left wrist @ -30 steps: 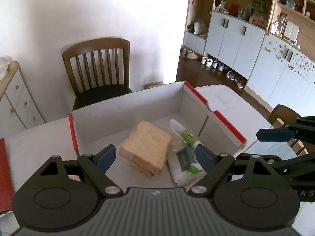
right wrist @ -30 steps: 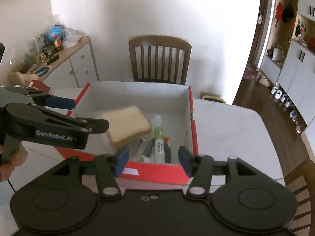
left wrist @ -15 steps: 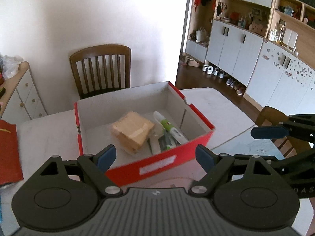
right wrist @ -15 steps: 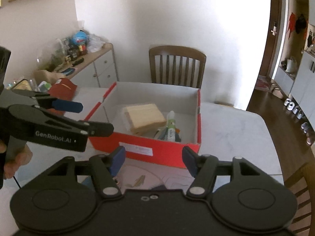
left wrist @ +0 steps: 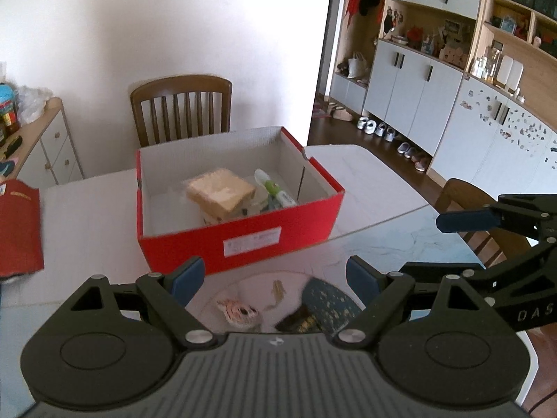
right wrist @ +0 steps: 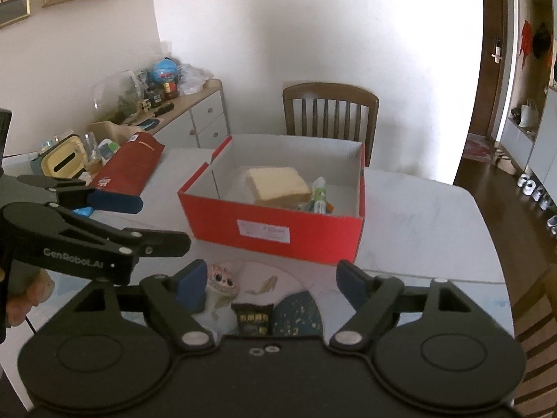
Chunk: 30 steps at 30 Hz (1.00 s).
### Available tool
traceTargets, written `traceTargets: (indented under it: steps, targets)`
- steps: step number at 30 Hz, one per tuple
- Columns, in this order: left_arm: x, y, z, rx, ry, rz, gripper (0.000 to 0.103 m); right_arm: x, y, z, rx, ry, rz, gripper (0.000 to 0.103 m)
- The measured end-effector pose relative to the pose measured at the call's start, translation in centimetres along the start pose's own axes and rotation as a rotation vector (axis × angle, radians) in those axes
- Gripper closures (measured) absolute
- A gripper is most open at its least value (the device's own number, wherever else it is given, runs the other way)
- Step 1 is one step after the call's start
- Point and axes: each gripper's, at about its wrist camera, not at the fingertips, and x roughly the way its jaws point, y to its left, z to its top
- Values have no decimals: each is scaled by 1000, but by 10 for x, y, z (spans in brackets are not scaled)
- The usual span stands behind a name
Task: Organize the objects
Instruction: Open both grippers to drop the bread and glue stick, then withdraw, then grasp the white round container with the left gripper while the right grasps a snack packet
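A red cardboard box (left wrist: pixel 243 242) (right wrist: pixel 275 231) stands on the white table, holding a tan wrapped block (left wrist: pixel 219 191) (right wrist: pixel 278 184) and a white-green tube (left wrist: pixel 275 193) (right wrist: pixel 320 195). Nearer to me lie a pink toy with big eyes (left wrist: pixel 236 310) (right wrist: pixel 221 278), a dark packet (left wrist: pixel 299 318) (right wrist: pixel 252 317) and a dark blue speckled piece (left wrist: pixel 330 299) (right wrist: pixel 296 313). My left gripper (left wrist: pixel 275 275) hangs open above them with nothing between its pads. The jaws of my right gripper (right wrist: pixel 271 277) are opening, also with nothing between them.
A red bag (left wrist: pixel 17 226) (right wrist: pixel 132 163) lies left of the box. Behind the table is a wooden chair (left wrist: pixel 181 104) (right wrist: pixel 330 111), with another chair (left wrist: pixel 470 202) at the right edge. A cluttered sideboard (right wrist: pixel 195 104) and a tissue box (right wrist: pixel 64 160) are at the left.
Both grippers have drawn back from over the box toward the table's near side, bringing the small objects into view. The right jaws have widened.
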Motion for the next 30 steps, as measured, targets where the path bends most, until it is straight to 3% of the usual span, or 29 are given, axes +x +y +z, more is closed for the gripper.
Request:
traceTargets:
  steps: [5, 9, 14, 23, 30]
  targets:
    - [-10, -3, -23, -17, 10, -11, 14, -7, -3, -18, 7, 5, 11, 13]
    - [-15, 0, -43, -59, 8, -9, 2, -8, -4, -34, -1, 17, 8, 11]
    - [-14, 4, -69, -106, 33, -17, 2, -7, -5, -52, 3, 36, 9, 11]
    - [-6, 24, -109, -173, 33, 53, 1, 12, -4, -78, 21, 93, -25, 11]
    - [19, 54, -137, -143, 75, 114, 1, 33, -6, -89, 67, 129, -55, 13]
